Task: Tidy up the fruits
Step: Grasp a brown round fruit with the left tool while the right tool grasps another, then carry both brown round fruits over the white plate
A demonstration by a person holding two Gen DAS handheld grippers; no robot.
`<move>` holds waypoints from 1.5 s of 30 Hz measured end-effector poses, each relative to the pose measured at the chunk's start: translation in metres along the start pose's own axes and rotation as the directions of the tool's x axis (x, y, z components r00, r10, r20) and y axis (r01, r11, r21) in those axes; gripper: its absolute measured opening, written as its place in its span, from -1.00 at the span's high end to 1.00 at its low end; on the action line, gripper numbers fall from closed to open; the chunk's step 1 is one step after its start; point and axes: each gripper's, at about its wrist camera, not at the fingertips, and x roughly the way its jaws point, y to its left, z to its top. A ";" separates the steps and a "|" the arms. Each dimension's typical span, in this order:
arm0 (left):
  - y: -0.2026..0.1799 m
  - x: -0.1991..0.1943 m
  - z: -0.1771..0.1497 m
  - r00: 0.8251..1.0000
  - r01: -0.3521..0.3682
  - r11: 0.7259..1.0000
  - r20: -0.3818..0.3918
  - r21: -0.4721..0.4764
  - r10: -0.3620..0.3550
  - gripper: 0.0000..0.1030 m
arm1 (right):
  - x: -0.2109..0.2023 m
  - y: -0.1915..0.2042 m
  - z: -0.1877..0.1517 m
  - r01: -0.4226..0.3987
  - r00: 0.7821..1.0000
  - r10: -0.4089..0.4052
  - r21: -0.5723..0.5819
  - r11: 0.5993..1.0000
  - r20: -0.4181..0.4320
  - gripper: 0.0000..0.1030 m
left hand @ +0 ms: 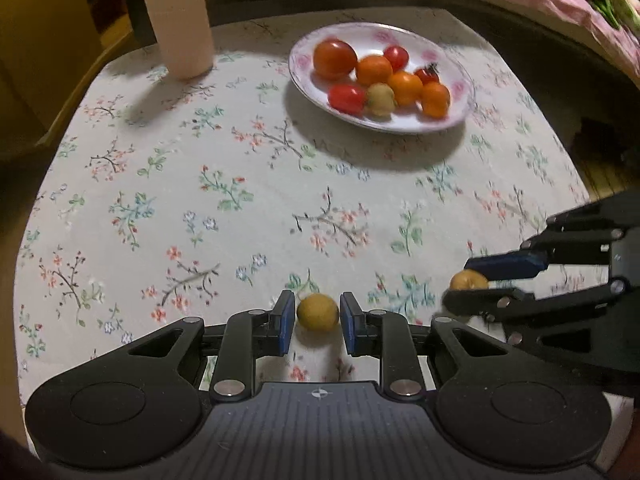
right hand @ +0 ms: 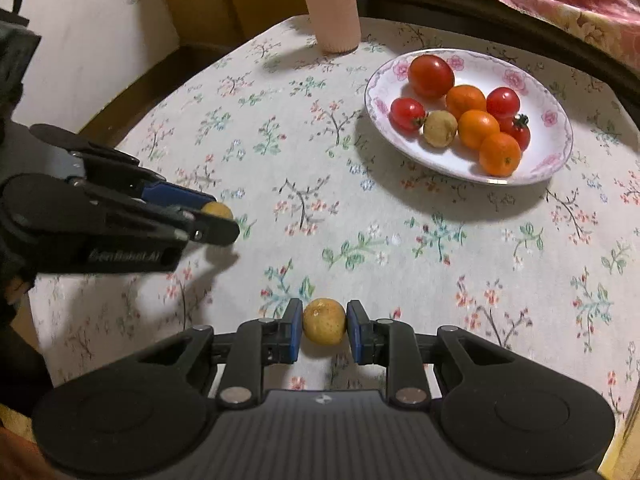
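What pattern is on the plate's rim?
Pink flowers on white, around the plate rim; clearest in the right wrist view.

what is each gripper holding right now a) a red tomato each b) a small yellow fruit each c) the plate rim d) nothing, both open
b: the left gripper and the right gripper each clamp a small yellow fruit between blue pads.

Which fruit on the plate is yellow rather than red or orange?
The small dull-yellow fruit near the plate's front rim, between a red tomato and an orange one; every other piece there is red or orange.
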 end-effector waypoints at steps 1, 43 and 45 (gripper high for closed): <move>0.001 0.001 -0.001 1.000 -0.005 1.000 -0.003 0.004 0.005 0.33 | 0.000 0.002 -0.003 0.009 1.000 -0.009 -0.007 1.000 -0.002 0.52; -0.023 0.008 -0.010 1.000 0.014 0.991 0.023 0.130 -0.017 0.34 | -0.009 0.001 -0.016 -0.011 1.000 0.011 -0.024 1.000 0.017 0.52; -0.023 0.007 -0.008 0.999 0.020 0.992 0.028 0.128 -0.023 0.35 | -0.011 0.000 -0.014 -0.008 1.000 0.008 -0.018 1.000 0.026 0.52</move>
